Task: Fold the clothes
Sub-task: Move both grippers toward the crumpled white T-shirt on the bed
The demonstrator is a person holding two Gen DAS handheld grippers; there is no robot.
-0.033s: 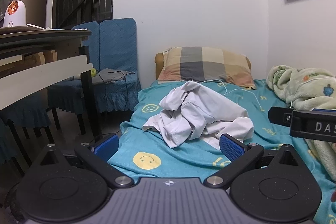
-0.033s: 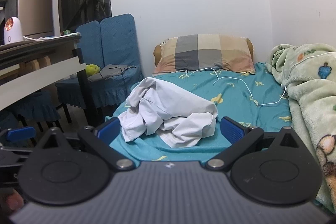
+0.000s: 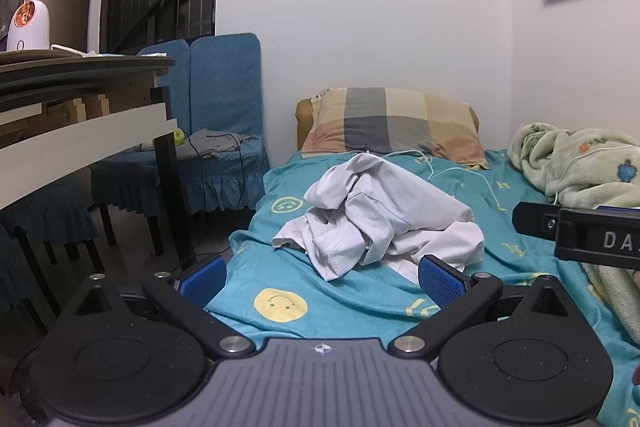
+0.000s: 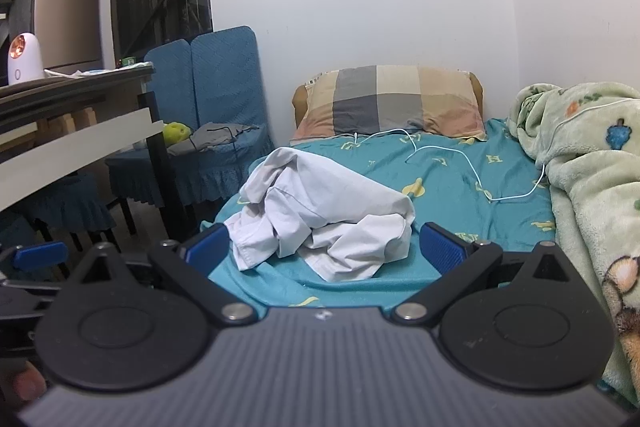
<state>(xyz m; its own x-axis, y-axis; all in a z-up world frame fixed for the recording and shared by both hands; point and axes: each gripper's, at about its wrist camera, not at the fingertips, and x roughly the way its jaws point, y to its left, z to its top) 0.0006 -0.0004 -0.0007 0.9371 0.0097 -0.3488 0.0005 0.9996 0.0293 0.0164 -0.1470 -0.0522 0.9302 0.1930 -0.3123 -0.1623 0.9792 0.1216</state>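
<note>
A crumpled white garment [image 3: 384, 215] lies in a heap on the teal smiley-print bed sheet [image 3: 500, 255], near the bed's left edge. My left gripper [image 3: 320, 279] hovers open just short of the heap, its blue pads [image 3: 202, 279] wide apart with nothing between them. In the right wrist view the same garment [image 4: 320, 215] sits straight ahead on the sheet [image 4: 460, 179]. My right gripper [image 4: 325, 251] is open too, close in front of the cloth and empty. The right gripper's black body shows at the right edge of the left wrist view.
A checked pillow [image 3: 392, 125] leans at the head of the bed. A green fleece blanket [image 3: 580, 163] is bunched along the right wall. A white cable [image 4: 460, 151] trails over the sheet. A table [image 3: 80, 131] and blue-covered chairs [image 3: 224, 99] stand left of the bed.
</note>
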